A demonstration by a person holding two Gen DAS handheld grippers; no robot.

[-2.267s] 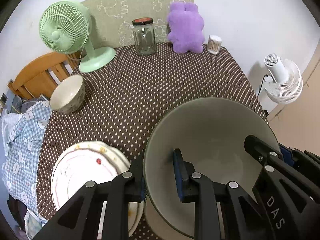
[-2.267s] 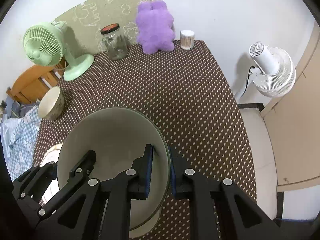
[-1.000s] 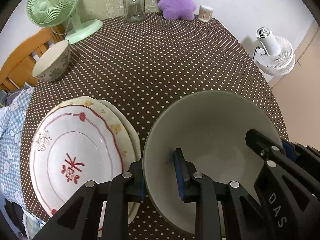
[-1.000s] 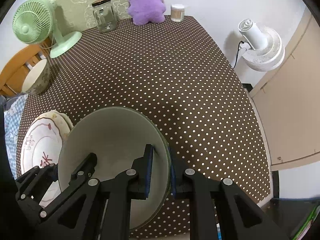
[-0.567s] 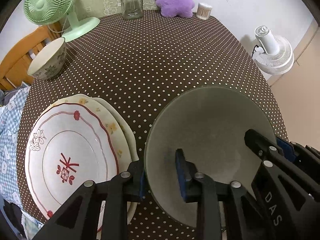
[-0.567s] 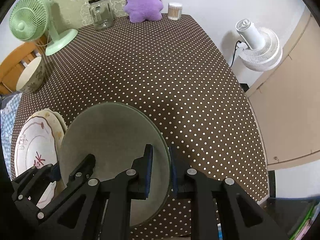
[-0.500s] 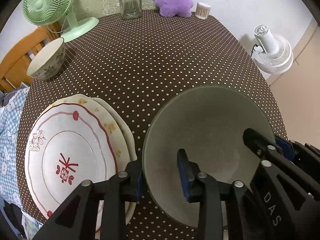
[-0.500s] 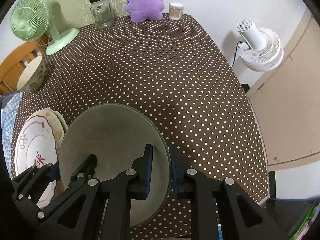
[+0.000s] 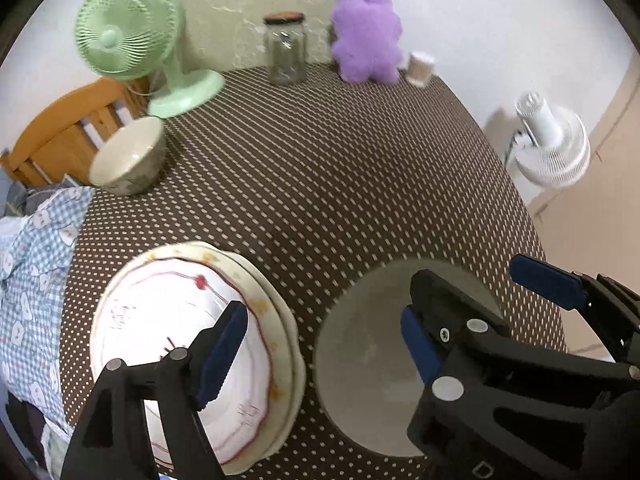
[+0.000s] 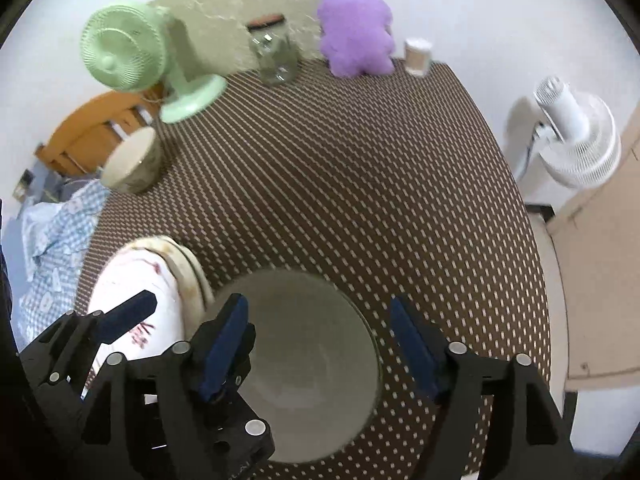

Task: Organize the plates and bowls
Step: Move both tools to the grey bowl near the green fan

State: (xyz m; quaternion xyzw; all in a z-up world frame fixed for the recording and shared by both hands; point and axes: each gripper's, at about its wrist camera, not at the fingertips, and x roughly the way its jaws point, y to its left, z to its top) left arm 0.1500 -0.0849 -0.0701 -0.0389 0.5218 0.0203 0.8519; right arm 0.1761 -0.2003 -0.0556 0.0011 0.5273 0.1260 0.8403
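A large grey-green bowl (image 9: 360, 360) (image 10: 304, 368) rests on the dotted tablecloth, right of a stack of flowered plates (image 9: 160, 320) (image 10: 140, 276). My left gripper (image 9: 320, 348) hangs above the bowl's left rim. Its jaws are opening, one pad over the plates and one over the bowl, and neither touches anything. My right gripper (image 10: 320, 340) hovers over the bowl's right side. Its jaws are opening too and stand clear of the rim. A small patterned bowl (image 9: 128, 160) (image 10: 132, 160) stands at the table's far left edge.
At the back stand a green fan (image 9: 128, 28), a glass jar (image 9: 286, 52), a purple plush toy (image 9: 366, 36) and a small white container (image 9: 420, 68). A wooden chair (image 9: 68, 128) and blue checked cloth (image 9: 36, 264) lie left. A white fan (image 9: 552, 140) stands on the floor right.
Both grippers were shut on the big bowl's rim and have let go, their jaws now wide apart. Both have risen a little, and the bowl stays on the table beside the plates.
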